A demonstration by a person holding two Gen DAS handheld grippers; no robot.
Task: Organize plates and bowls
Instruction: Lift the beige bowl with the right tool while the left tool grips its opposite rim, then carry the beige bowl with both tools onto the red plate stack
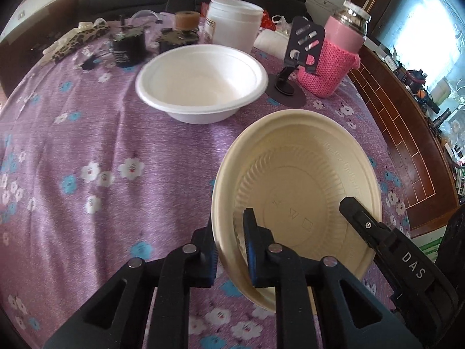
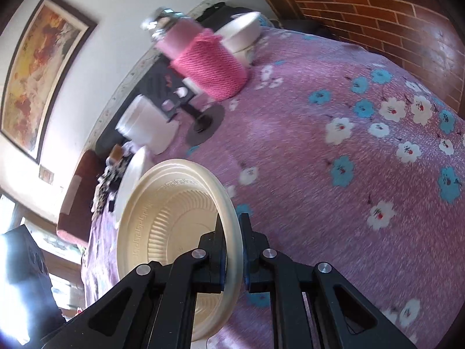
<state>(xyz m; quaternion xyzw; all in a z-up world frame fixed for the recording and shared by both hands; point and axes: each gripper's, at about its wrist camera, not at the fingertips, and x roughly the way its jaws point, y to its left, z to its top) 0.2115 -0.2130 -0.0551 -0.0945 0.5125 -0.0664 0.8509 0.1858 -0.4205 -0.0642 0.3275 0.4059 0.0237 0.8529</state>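
Observation:
A cream plastic bowl [image 1: 302,186] is held tilted above the purple flowered tablecloth [image 1: 101,145]. My left gripper [image 1: 231,232] is shut on its near left rim. My right gripper [image 2: 232,232] is shut on the opposite rim of the same bowl [image 2: 171,226]; one of its fingers [image 1: 366,226] shows at the bowl's right edge in the left wrist view. A white foam bowl [image 1: 202,83] stands upright on the cloth beyond the cream bowl. In the right wrist view the white bowl's rim [image 2: 130,177] shows just behind the cream one.
A pink knit-covered jar [image 1: 337,55], a black phone stand [image 1: 296,58], a white tub [image 1: 232,23] and dark jars [image 1: 126,48] crowd the table's far side. Another white bowl [image 2: 241,33] sits by the jar. The table edge and a wood floor [image 1: 407,133] lie to the right.

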